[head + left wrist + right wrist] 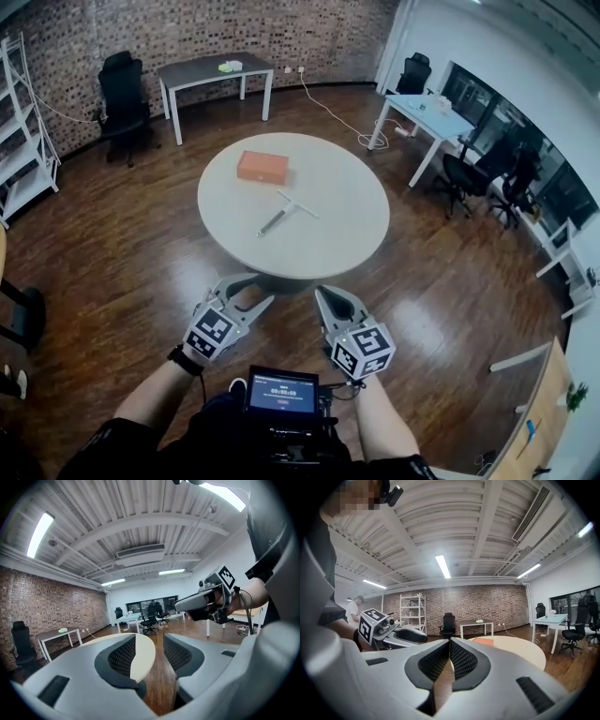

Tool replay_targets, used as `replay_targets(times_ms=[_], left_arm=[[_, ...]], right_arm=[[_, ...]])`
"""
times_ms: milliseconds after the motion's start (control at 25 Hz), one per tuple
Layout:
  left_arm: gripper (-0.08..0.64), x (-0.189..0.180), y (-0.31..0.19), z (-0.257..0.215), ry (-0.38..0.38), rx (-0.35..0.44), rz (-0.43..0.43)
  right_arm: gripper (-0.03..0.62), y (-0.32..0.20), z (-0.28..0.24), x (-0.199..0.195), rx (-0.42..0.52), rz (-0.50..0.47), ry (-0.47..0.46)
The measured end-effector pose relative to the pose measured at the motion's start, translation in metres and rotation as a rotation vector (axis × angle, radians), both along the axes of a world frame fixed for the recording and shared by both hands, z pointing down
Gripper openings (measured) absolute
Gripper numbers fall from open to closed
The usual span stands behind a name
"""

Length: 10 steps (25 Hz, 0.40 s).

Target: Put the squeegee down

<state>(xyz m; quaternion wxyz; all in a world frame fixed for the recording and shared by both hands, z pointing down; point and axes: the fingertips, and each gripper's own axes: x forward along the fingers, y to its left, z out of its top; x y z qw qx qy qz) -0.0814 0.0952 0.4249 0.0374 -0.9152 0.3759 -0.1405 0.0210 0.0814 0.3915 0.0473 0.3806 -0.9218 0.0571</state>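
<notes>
The squeegee [281, 213], a slim T-shaped tool with a dark handle and a pale blade, lies flat near the middle of the round white table [347, 187]. Neither gripper touches it. Both grippers hang in front of the person, short of the table's near edge. My left gripper [242, 289] is open, and the left gripper view shows table top and floor through the gap between its jaws [149, 653]. My right gripper [330, 298] is shut and empty; in the right gripper view its jaws [450, 656] meet at the tips.
An orange box [262, 166] sits on the table behind the squeegee and also shows as the orange box [483, 641] in the right gripper view. Desks, black office chairs [122, 94] and a white shelf [21, 131] ring the room on a wooden floor.
</notes>
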Motion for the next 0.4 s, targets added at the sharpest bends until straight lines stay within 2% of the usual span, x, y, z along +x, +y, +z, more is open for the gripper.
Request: replay_targets(times_ms=[400], left_arm=[[0.192,-0.01,-0.012,-0.001,-0.006,0.001,0.027]], right_arm=[[0.023,-0.006,0.0,-0.008,-0.004,0.025,0.003]])
